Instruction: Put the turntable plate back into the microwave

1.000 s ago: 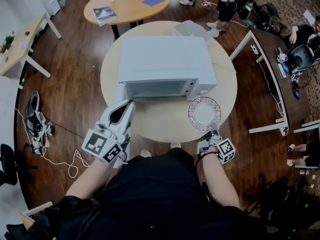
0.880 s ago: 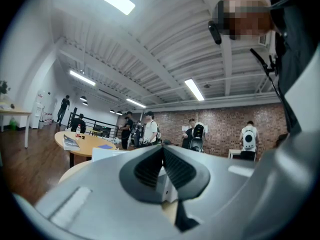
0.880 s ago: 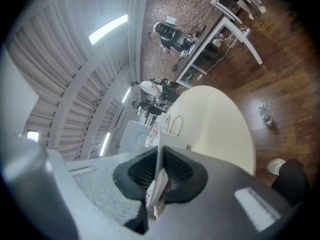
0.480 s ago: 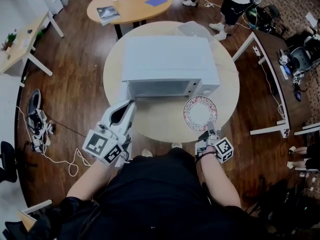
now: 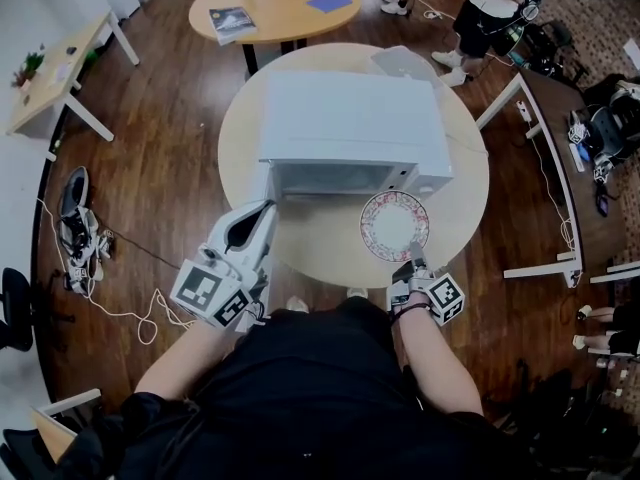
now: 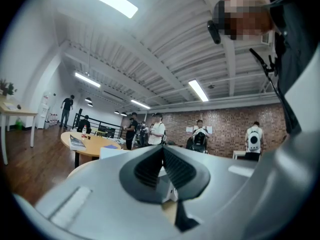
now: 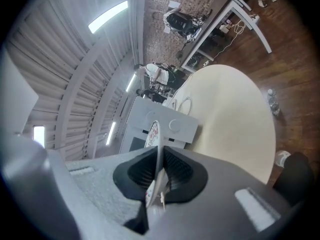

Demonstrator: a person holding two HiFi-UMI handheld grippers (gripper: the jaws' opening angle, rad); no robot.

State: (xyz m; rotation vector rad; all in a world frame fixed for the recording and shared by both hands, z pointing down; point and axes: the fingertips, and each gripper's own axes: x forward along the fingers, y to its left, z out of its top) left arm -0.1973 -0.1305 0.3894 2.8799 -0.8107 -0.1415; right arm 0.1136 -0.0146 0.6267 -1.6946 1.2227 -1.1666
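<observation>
A white microwave (image 5: 348, 118) stands on the round cream table (image 5: 460, 218), its dark cavity (image 5: 335, 180) facing me and its door (image 5: 268, 180) swung out at the left. My right gripper (image 5: 411, 265) is shut on the near rim of the patterned turntable plate (image 5: 394, 225). The plate hangs level over the table, in front of the microwave's right part. In the right gripper view the plate (image 7: 154, 134) shows edge-on between the pads of my right gripper (image 7: 159, 159), with the microwave (image 7: 170, 126) beyond. My left gripper (image 5: 262, 208) sits by the door's outer edge, its tips together (image 6: 161, 149).
A clear round lid (image 5: 400, 60) lies behind the microwave. Beyond stands a wooden round table (image 5: 290, 8) with a book, and people stand past it. White desks (image 5: 540, 118) flank the right. Shoes and cables (image 5: 75, 228) lie on the floor at the left.
My right gripper has carried the plate leftward along the microwave's front, toward the cavity. The left gripper has stayed by the door.
</observation>
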